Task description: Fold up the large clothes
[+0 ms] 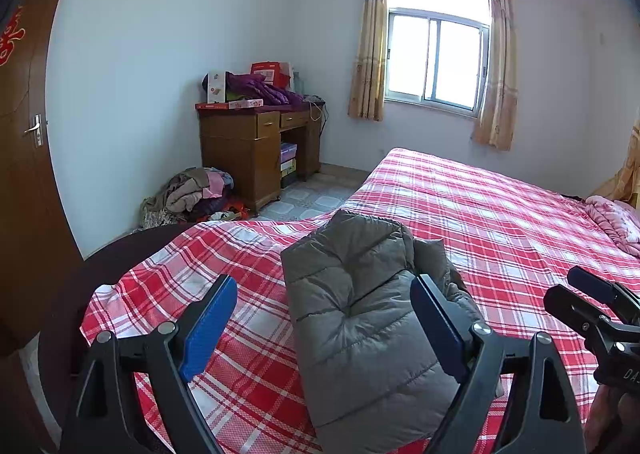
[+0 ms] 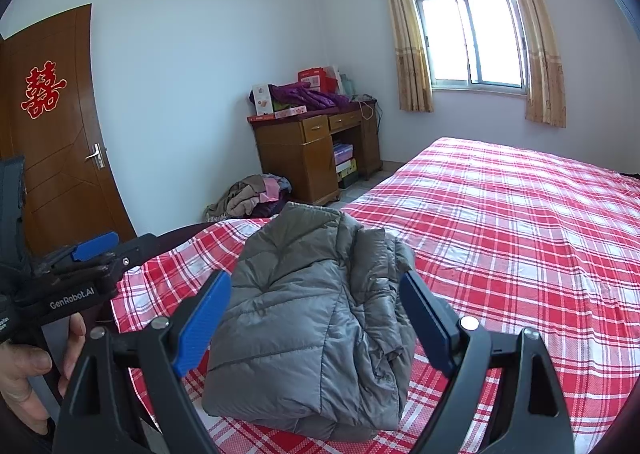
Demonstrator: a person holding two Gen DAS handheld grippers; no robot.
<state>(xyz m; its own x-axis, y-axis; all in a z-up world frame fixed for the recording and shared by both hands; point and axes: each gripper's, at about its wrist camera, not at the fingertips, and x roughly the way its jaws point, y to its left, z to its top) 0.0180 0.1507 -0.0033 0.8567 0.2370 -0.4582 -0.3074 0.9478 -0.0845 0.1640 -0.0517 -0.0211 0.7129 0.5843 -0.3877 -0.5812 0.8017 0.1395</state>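
Both grippers, left (image 1: 324, 328) and right (image 2: 316, 318), hold blue pads apart above the folded grey quilted puffer jacket (image 2: 308, 326) on the red-and-white plaid bedsheet (image 2: 520, 238). "GenRobot.AI" on the left gripper reads only in the right wrist view. That view alone shows the whole red paper character (image 2: 42, 90) on the brown door.

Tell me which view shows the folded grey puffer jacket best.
The right wrist view: the folded grey puffer jacket shows almost whole on the red plaid bedsheet. The left wrist view cuts off its near edge behind the gripper finger.

Daylight from the overexposed window (image 1: 436, 54) lights both sharp views; fisheye edges curve darkly.
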